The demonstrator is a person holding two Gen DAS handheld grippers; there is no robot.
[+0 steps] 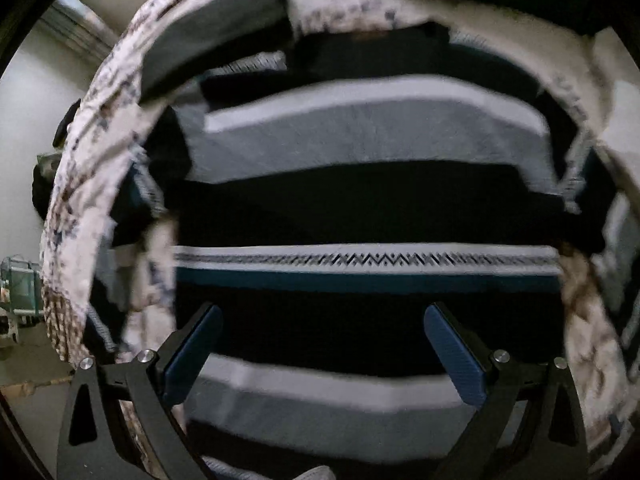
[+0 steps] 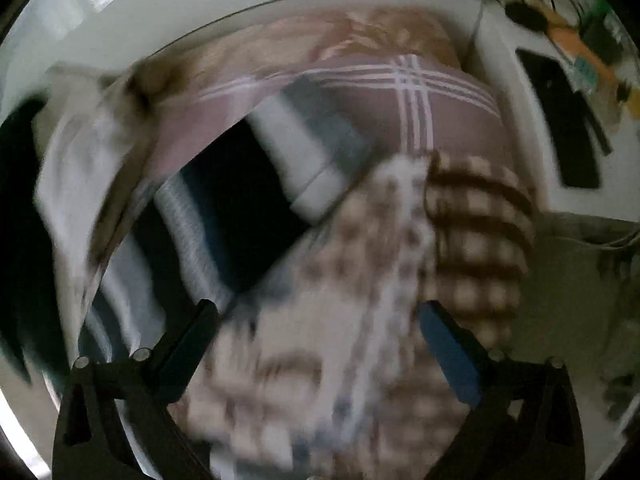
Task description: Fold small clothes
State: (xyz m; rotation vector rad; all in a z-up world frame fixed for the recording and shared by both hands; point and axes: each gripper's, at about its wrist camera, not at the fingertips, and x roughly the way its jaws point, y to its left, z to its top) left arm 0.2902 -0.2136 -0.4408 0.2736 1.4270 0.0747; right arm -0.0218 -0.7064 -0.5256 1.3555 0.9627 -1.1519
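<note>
Clothes — one striped sweater [image 1: 360, 208], several patterned pieces — under left gripper [image 1: 322, 354] and right gripper [image 2: 320, 348], both jaws agape.

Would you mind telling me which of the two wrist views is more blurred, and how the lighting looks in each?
Right wrist view: heavy motion smear, the checked cloth and pink striped cloth barely resolved, dim overall. Left wrist view: sharper in the middle, where the striped garment's zigzag band reads clearly; edges smeared and bowed by the fisheye, dark bands nearly black.

Open left claw [image 1: 323, 350] over striped garment [image 1: 360, 200]
</note>
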